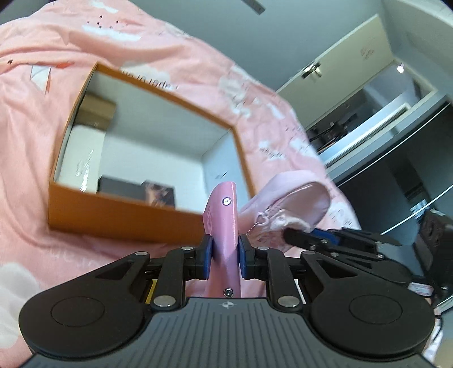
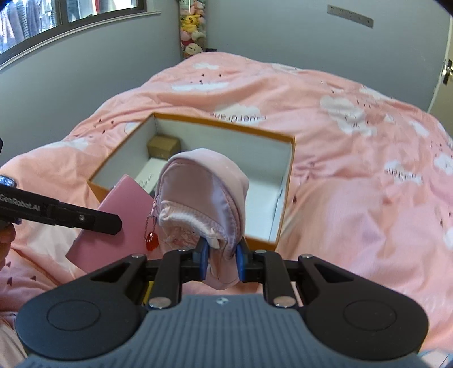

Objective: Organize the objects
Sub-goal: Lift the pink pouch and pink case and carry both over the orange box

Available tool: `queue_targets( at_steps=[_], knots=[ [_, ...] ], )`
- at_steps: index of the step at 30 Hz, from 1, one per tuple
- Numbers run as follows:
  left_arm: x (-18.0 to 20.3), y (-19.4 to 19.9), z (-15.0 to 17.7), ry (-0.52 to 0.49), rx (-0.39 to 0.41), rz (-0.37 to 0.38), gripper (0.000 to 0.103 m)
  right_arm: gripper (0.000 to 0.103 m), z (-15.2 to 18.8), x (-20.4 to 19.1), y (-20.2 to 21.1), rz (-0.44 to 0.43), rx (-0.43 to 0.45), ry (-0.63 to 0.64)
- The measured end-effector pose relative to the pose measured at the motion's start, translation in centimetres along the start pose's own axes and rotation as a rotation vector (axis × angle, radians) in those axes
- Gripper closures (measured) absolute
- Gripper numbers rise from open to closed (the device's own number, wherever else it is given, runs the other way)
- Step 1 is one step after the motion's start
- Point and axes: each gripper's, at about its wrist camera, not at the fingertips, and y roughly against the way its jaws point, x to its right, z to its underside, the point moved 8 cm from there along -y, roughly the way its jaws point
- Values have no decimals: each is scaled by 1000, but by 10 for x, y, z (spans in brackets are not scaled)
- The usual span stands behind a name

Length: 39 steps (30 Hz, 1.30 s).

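Note:
My left gripper (image 1: 225, 254) is shut on a flat pink case (image 1: 223, 215), seen edge-on and held above the bed in front of an open orange box (image 1: 113, 215). In the right wrist view the same pink case (image 2: 124, 226) hangs left of the box (image 2: 286, 181), with the left gripper (image 2: 110, 223) across it. My right gripper (image 2: 222, 260) is shut on a soft pink zip pouch (image 2: 198, 192) with a red charm (image 2: 151, 240), lifted over the box's near edge. The pouch (image 1: 294, 201) also shows beside the case. Inside the box lie a small brown box (image 2: 162, 145) and a dark item (image 1: 136, 189).
The box rests on a bed under a pink cloud-print duvet (image 2: 354, 169). Grey walls and a window (image 2: 70, 17) stand behind, with plush toys (image 2: 192, 28) in the corner. A white door (image 1: 339, 70) and glass shelving (image 1: 382, 119) are on the right.

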Motion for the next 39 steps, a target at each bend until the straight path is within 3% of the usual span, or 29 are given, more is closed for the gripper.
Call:
queue_targets(
  at_steps=[6, 13, 21, 28, 39],
  knots=[
    [11, 9, -32, -27, 79, 19, 82, 82, -34, 5, -2, -28, -4, 0],
    [8, -2, -63, -50, 151, -13, 82, 82, -59, 10, -27, -19, -51, 21],
    [-17, -29, -78, -2, 147, -23, 82, 82, -59, 24, -81, 35, -183, 24],
    [-32, -44, -83, 17, 124, -23, 82, 82, -40, 26, -121, 26, -337, 16],
    [-53, -59, -88, 67, 102, -32, 82, 81, -33, 26, -151, 64, -475, 88]
  ],
)
